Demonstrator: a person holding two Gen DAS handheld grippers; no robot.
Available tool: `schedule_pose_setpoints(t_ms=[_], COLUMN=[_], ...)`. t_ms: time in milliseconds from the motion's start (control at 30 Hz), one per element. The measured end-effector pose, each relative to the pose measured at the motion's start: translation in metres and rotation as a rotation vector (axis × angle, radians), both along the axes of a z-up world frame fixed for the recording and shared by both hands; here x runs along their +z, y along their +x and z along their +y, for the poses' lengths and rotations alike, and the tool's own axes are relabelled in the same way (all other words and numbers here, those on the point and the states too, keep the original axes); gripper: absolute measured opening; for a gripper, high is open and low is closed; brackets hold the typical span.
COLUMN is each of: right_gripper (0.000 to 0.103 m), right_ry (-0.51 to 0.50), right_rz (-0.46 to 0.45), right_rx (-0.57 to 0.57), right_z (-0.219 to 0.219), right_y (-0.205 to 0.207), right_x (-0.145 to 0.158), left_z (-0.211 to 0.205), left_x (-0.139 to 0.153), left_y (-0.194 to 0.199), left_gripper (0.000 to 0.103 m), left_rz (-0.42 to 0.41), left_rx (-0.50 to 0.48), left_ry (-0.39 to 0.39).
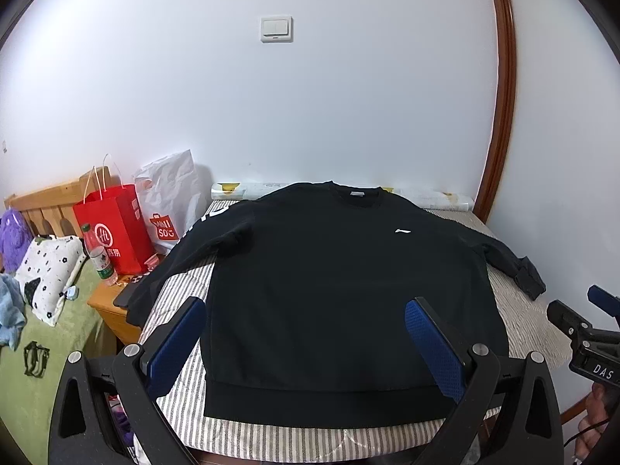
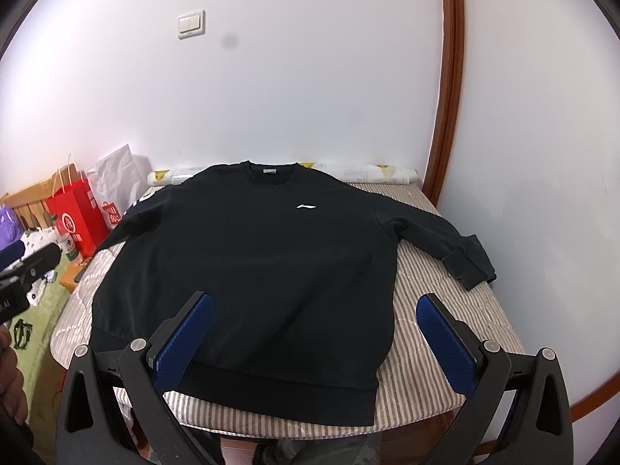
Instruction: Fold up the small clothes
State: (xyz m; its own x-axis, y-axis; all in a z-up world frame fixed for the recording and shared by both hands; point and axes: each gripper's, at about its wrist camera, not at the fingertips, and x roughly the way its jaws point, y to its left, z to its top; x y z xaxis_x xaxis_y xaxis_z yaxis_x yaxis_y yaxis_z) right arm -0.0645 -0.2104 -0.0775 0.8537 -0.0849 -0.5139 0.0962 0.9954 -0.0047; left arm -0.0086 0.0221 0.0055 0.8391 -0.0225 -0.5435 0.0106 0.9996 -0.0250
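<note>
White walls back a striped bed (image 2: 434, 279). Left tool (image 1: 306, 312) and right tool (image 2: 314, 306) hover spread wide, textured blue pads empty, over the hem of a black sweatshirt (image 2: 248, 271) lying flat, sleeves out, white swoosh logo on its chest. Beyond, a white bag (image 1: 170, 201) reads "MINISO" beside a red paper bag (image 1: 116, 228).

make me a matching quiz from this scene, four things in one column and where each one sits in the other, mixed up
Things:
1. black long-sleeved sweatshirt
2. red paper gift bag with string handles
3. white wall light switch
4. rolled white printed sheet

Places:
A. high on the white wall
B. spread flat on the striped mattress pad
C. along the wall, behind the collar
D. on the wooden bedside stand, left of the pad

Pairs: 1-B, 2-D, 3-A, 4-C
</note>
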Motion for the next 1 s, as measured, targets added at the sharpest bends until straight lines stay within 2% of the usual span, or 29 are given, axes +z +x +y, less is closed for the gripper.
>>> schedule_pose_setpoints(t_ms=[267, 400, 500, 667, 867, 1000], right_gripper=[0.103, 0.103, 0.103, 0.103, 0.103, 0.103], right_ry=[-0.025, -0.007, -0.018, -0.029, -0.031, -0.012], right_rz=[0.013, -0.004, 0.013, 0.031, 0.052, 0.094], right_rx=[-0.009, -0.004, -0.005, -0.023, 0.001, 0.030], right_z=[0.005, 0.008, 0.011, 0.017, 0.018, 0.019], right_y=[0.009, 0.018, 0.032, 0.057, 0.095, 0.125], right_x=[-0.005, -0.007, -0.015, -0.030, -0.058, -0.077], left_z=[0.010, 0.016, 0.025, 0.046, 0.097, 0.137], left_x=[-0.009, -0.013, -0.021, -0.052, -0.111, -0.144], left_y=[0.011, 0.020, 0.034, 0.062, 0.103, 0.120], left_gripper=[0.103, 0.103, 0.103, 0.103, 0.102, 0.097], left_rz=[0.003, -0.002, 0.017, 0.068, 0.190, 0.246], left_rx=[0.019, 0.014, 0.021, 0.048, 0.121, 0.186], left_ry=[-0.014, -0.003, -0.030, -0.072, -0.209, -0.291])
